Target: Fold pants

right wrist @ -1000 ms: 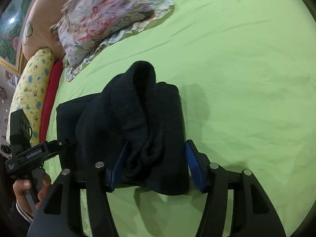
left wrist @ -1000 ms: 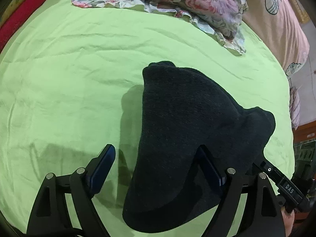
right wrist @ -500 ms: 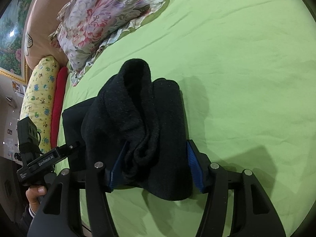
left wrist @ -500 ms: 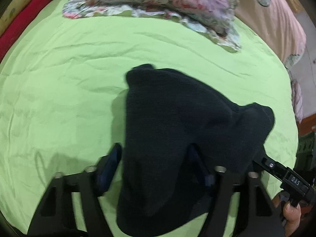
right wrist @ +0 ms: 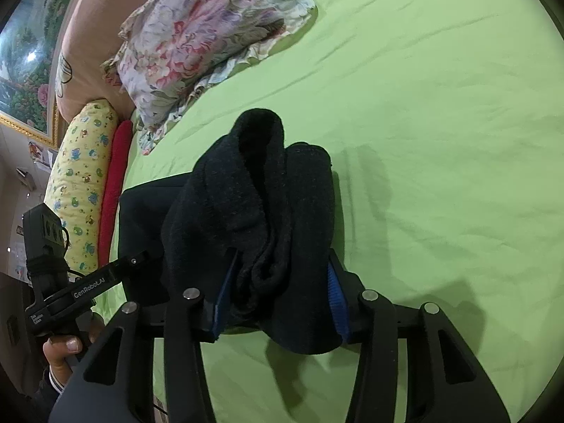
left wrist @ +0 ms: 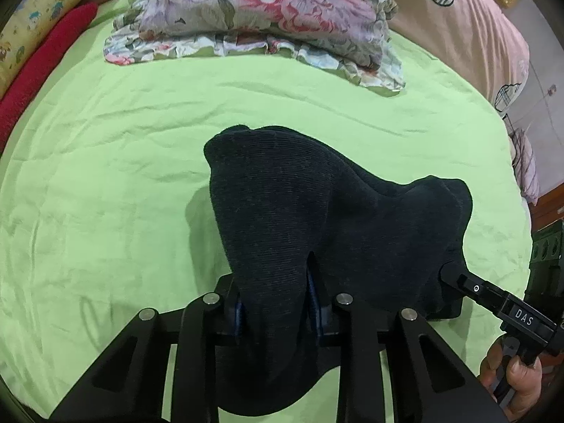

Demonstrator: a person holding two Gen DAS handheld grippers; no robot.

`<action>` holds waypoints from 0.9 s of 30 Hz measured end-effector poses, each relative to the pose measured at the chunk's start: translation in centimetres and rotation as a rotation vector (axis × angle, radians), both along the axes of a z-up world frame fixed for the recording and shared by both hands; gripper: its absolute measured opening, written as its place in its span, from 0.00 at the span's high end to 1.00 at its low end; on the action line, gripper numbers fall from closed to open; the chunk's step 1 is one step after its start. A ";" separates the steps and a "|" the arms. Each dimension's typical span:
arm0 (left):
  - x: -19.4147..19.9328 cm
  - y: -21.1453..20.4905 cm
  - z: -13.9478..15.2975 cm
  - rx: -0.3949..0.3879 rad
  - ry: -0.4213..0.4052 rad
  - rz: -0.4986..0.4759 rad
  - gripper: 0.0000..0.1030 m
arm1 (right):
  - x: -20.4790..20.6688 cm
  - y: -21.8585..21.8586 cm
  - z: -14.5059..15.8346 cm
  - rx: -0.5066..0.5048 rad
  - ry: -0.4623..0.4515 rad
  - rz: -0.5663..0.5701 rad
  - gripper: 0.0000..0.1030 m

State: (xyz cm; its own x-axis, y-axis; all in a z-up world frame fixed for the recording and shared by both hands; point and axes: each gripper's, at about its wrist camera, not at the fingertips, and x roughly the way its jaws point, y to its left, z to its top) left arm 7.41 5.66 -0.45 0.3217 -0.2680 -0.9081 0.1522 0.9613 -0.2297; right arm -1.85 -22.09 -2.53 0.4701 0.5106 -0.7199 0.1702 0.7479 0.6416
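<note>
The dark navy knit pants (left wrist: pixel 317 218) are bunched and held up above the green bed sheet (left wrist: pixel 105 162). My left gripper (left wrist: pixel 276 312) is shut on one edge of the pants, the cloth pinched between its blue pads. My right gripper (right wrist: pixel 278 299) is shut on a thick folded bundle of the same pants (right wrist: pixel 253 204). The right gripper also shows at the right edge of the left wrist view (left wrist: pixel 493 299). The left gripper shows at the left of the right wrist view (right wrist: pixel 91 285).
A floral pillow (left wrist: pixel 261 10) lies at the head of the bed, with a pink pillow (left wrist: pixel 458 24) beside it. A red bolster (right wrist: pixel 114 183) and a yellow patterned bolster (right wrist: pixel 79 176) line one side. Green sheet (right wrist: pixel 440 123) stretches to the right.
My left gripper has closed from wide open onto the pants' edge. Both grippers have lifted the pants a little and the view has tilted up toward the pillows.
</note>
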 end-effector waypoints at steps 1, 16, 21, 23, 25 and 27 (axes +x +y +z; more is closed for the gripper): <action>-0.2 0.1 0.3 -0.002 -0.005 0.000 0.74 | -0.1 0.1 0.3 -0.001 -0.006 -0.001 0.54; -1.8 4.9 3.9 -0.062 -0.058 0.058 0.75 | -0.9 3.5 5.0 0.007 -0.095 0.039 0.56; -2.0 7.6 5.4 -0.079 -0.080 0.109 0.75 | 0.4 5.2 6.6 0.019 -0.137 0.078 0.56; -1.9 8.5 6.0 -0.081 -0.093 0.127 0.75 | 1.1 5.8 7.2 0.024 -0.153 0.093 0.56; -1.5 9.0 6.5 -0.078 -0.108 0.142 0.75 | 2.0 6.4 7.9 0.025 -0.170 0.108 0.56; -0.9 9.7 7.0 -0.076 -0.125 0.152 0.75 | 3.0 7.1 8.7 0.023 -0.193 0.123 0.56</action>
